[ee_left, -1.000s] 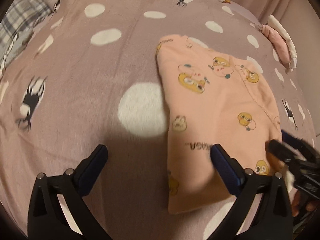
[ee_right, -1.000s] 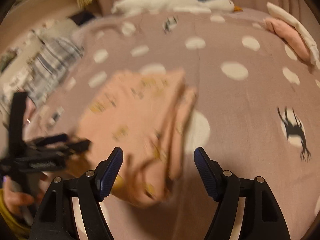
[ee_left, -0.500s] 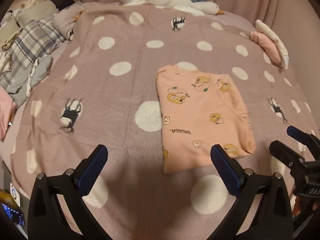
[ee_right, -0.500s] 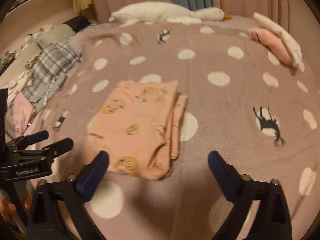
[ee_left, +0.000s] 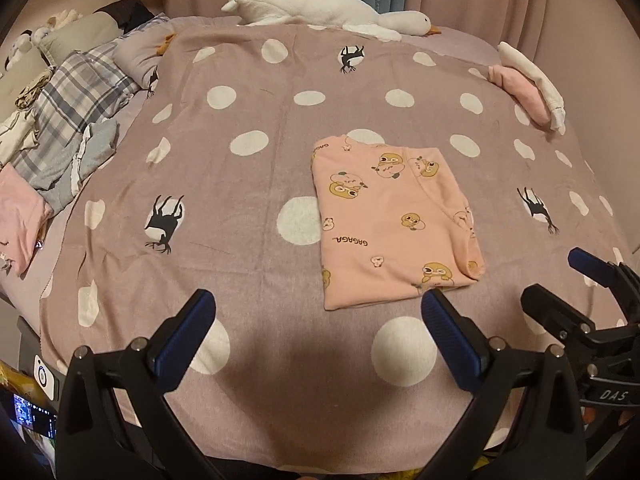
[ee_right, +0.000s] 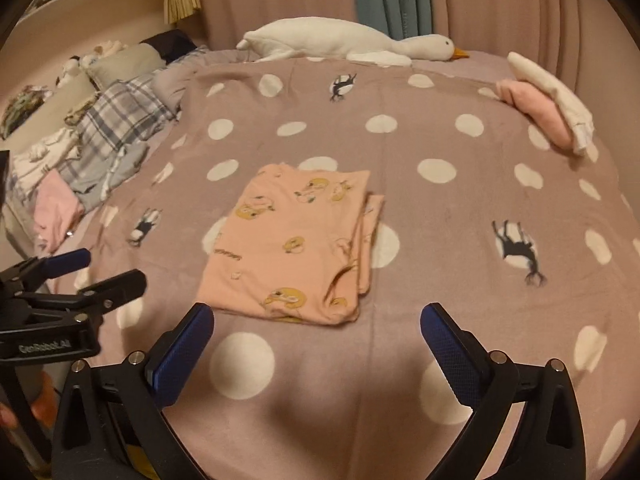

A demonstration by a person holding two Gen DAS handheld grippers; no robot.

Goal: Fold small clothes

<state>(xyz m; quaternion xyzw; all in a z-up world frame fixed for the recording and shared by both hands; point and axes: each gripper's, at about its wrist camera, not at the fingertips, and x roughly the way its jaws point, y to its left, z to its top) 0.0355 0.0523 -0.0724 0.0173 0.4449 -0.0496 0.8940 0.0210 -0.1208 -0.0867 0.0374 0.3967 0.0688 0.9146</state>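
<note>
A small peach garment (ee_left: 392, 220) printed with yellow cartoon ducks lies folded into a flat rectangle on the mauve polka-dot bedspread (ee_left: 260, 184). The right wrist view shows the same garment (ee_right: 296, 240), its stacked folded edges on the right side. My left gripper (ee_left: 316, 312) hovers open above the near part of the bed, short of the garment's near edge, nothing between its fingers. My right gripper (ee_right: 318, 326) is open too, just short of the garment. Each gripper shows at the edge of the other's view: the right gripper (ee_left: 560, 280) and the left gripper (ee_right: 100, 272).
A white plush goose (ee_left: 320, 8) lies along the far edge of the bed. Folded pink and white clothes (ee_left: 528, 84) sit at the far right. A heap of plaid, grey and pink clothes (ee_left: 60, 128) with pillows fills the left side. Curtains hang behind.
Both grippers have pulled up and back from the garment, so the views widened. The right gripper's jaws opened wider. The garment, blurred and rumpled before, now lies flat and still.
</note>
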